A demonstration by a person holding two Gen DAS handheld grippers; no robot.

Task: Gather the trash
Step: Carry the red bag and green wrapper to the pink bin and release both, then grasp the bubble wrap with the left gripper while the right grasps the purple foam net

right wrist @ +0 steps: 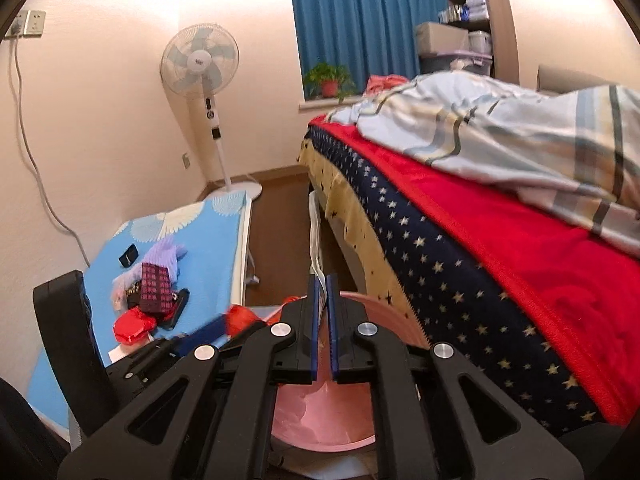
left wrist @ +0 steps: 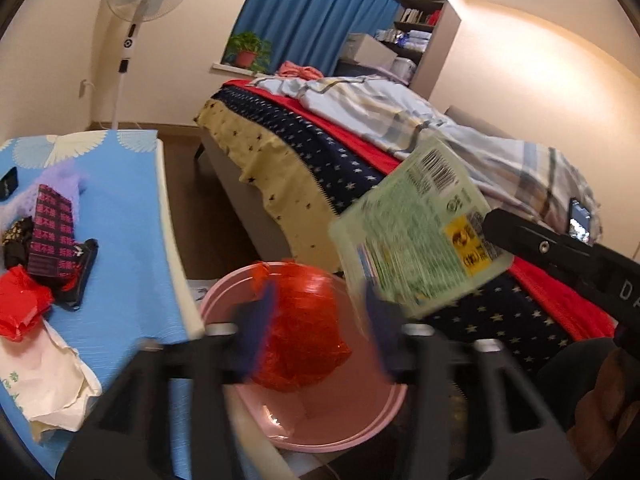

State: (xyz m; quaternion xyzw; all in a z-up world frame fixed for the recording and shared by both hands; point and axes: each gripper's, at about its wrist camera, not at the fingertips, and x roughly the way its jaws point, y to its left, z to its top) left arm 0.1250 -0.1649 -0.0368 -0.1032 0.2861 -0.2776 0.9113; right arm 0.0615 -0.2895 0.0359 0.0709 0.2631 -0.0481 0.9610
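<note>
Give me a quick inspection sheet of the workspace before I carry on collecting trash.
Surface: table under a blue cloth, partly covered.
Job's things: red mesh wad over the pink basin; green packet held in the air.
Clutter: red plastic bag, patterned pouch, crumpled paper on the table.
Grippers: left gripper open, red mesh wad between its jaws; right gripper shut on the green packet.
Cables: white wall cable.
Surroundings: bed, standing fan, blue curtain.
</note>
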